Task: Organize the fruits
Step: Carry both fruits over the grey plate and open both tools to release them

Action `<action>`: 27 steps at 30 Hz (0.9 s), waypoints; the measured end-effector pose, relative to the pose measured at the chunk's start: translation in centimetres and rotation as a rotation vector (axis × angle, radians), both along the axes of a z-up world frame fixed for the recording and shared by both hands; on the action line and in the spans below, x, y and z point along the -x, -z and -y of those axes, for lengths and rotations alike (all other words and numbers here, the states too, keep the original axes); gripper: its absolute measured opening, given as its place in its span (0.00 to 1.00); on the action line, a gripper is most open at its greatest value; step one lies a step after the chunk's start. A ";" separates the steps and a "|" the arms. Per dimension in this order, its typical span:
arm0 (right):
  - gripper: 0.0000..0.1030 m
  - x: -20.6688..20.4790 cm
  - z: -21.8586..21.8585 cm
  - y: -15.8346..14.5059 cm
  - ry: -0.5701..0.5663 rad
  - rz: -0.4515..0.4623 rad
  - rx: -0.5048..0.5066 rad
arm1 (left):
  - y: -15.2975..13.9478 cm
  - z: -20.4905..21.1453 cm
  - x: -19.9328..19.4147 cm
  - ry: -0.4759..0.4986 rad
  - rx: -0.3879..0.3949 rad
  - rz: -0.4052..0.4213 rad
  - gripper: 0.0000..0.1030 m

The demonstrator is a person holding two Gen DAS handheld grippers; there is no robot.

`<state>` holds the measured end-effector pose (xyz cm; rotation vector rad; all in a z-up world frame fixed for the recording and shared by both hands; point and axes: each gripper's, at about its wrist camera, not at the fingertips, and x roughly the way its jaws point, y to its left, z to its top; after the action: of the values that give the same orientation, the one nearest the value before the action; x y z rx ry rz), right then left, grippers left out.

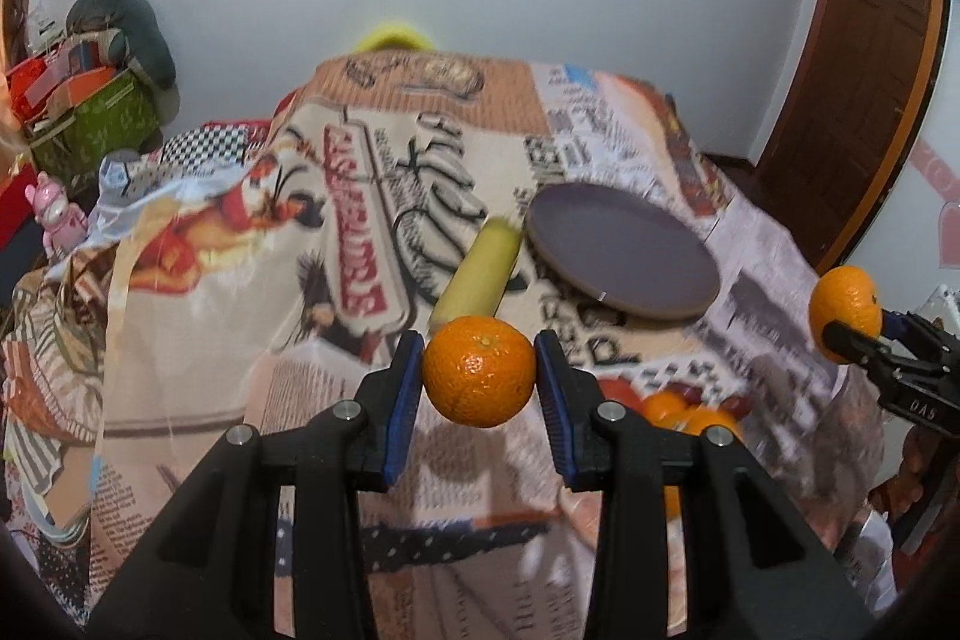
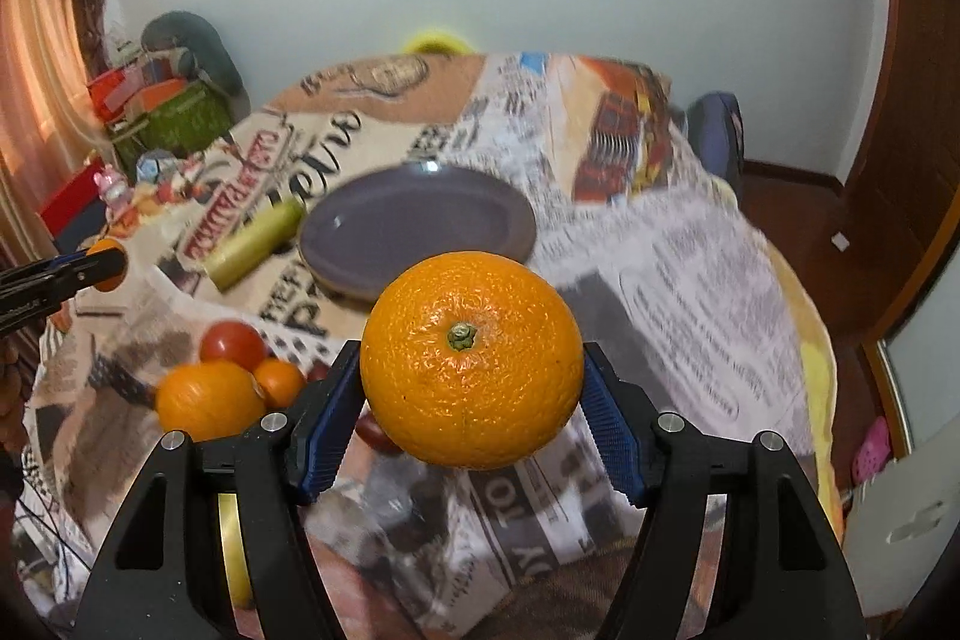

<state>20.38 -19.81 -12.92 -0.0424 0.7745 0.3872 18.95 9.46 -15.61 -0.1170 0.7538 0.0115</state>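
Two claws lift citrus above a worktop [image 1: 774, 280] draped in newspaper-print cloth. The left claw [image 1: 478, 376] pinches a small orange [image 1: 478, 370] between blue pads; the right claw [image 2: 472, 388] clamps a larger orange [image 2: 472, 361], stem facing the camera. Below lie a grey plate [image 2: 420, 220], a pale green cylinder [image 2: 255, 244], and more fruit [image 2: 210, 397]. The right claw's body reads "DAS" [image 1: 918, 410]; the cloth's red lettering is too blurred to read.

Both grippers' [image 1: 479, 376] [image 2: 472, 400] jaws clamped, raised
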 end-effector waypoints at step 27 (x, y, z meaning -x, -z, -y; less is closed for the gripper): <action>0.64 -7.0 -3.6 -3.9 -0.053 0.176 -0.001 | -2.7 4.0 -11.0 0.065 -0.029 0.074 0.36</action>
<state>27.41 -16.23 -9.04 -0.0952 0.6004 0.4286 29.97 5.45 -12.95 -0.0644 0.6833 -0.0437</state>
